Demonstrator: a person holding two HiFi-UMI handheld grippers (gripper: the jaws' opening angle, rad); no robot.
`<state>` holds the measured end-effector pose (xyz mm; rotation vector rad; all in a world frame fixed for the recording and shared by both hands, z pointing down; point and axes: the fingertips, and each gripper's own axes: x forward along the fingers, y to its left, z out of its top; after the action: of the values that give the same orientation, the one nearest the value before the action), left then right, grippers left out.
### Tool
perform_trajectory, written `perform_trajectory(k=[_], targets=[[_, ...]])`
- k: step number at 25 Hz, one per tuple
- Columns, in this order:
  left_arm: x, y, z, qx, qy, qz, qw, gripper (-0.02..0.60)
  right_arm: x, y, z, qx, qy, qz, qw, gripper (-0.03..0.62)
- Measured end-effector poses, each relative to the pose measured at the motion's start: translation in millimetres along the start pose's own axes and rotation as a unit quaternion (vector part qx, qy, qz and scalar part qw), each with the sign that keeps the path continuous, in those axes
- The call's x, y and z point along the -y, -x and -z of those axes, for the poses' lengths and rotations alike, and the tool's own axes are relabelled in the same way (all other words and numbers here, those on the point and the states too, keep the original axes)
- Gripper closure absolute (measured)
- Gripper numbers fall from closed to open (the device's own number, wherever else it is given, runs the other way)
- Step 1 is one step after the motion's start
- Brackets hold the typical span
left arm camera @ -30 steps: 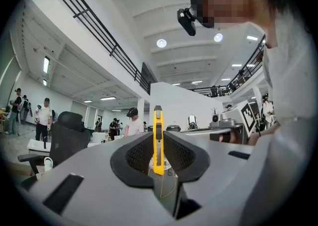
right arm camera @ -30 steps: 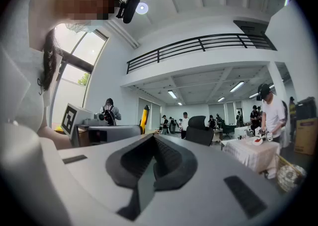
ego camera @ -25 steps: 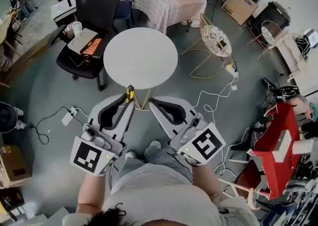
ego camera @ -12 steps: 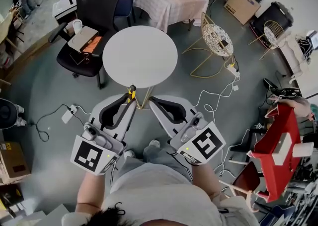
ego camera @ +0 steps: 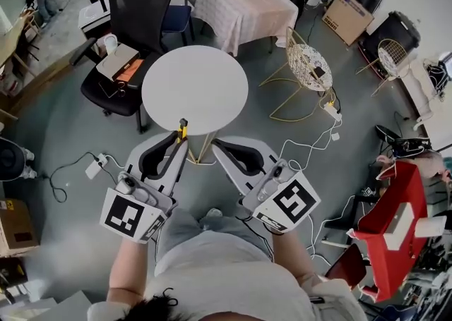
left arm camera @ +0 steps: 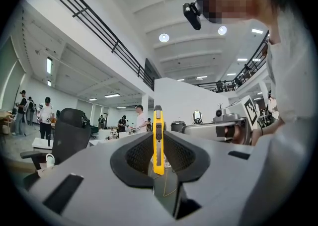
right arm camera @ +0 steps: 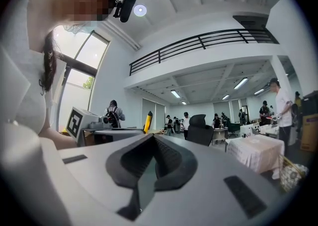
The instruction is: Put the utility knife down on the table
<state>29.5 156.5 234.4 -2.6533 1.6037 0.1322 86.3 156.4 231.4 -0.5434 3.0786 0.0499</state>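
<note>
The round white table (ego camera: 194, 90) stands on the grey floor (ego camera: 63, 129) straight ahead of the person. Its near rim lies just beyond the tips of both grippers in the head view. The left gripper (ego camera: 180, 144) points at that rim with its jaws pinching the utility knife (left arm camera: 158, 138). The yellow knife stands upright between the dark pads, its lower end sunk in the seam and its upper end rising clear above the jaw tips. In the head view the knife's top shows right at the table's near edge; how high it hangs over the tabletop cannot be told. The right gripper (ego camera: 215, 146) is held just beside the left one. Its jaws are pressed together with nothing between them.

A black office chair (ego camera: 134, 27) crowds the table's far left side, touching or nearly touching its rim. A cloth-covered table (ego camera: 244, 2) stands beyond it at the far right. A wire chair (ego camera: 307, 62) sits to the right, apart from the rim. White cables (ego camera: 304, 144) trail over the floor at the right of the grippers, and a power strip (ego camera: 94, 167) lies on the floor to the left.
</note>
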Motion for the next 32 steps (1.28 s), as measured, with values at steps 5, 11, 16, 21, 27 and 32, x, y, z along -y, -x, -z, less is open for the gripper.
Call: perform_trajectory(k=[5, 11, 16, 21, 27, 32], targets=[[-3.7, -14.0, 3.8, -0.009, -0.002, -0.006, 0.9999, 0.515, 15.8, -0.4, 1.3, 0.007, -0.007, -0.001, 1.000, 0.586], [-30.3, -30.4, 11.2, -0.020, -0.001, 0.004, 0.9998, 0.515, 39.4, -23.6, 3.7, 0.010, -0.016, 0.014, 1.000, 0.586], [-64.8, -50.4, 19.3, -0.025, 0.007, 0.033, 0.9991, 0.515, 64.3, -57.3, 7.4, 0.009, -0.018, 0.043, 0.999, 0.586], [-109.1, -75.1, 21.7, -0.027, 0.013, 0.069, 0.9971, 0.515, 89.6, -101.4, 11.0, 0.006, -0.024, 0.073, 0.997, 0.586], [-161.6, -102.1, 28.2, -0.031, 0.017, 0.109, 0.9934, 0.515, 118.7, -150.0, 16.5, 0.004, -0.027, 0.109, 0.994, 0.586], [-197.3, -119.3, 32.9, -0.037, 0.020, 0.144, 0.9887, 0.515, 137.8, -182.6, 19.5, 0.004, -0.028, 0.143, 0.989, 0.586]])
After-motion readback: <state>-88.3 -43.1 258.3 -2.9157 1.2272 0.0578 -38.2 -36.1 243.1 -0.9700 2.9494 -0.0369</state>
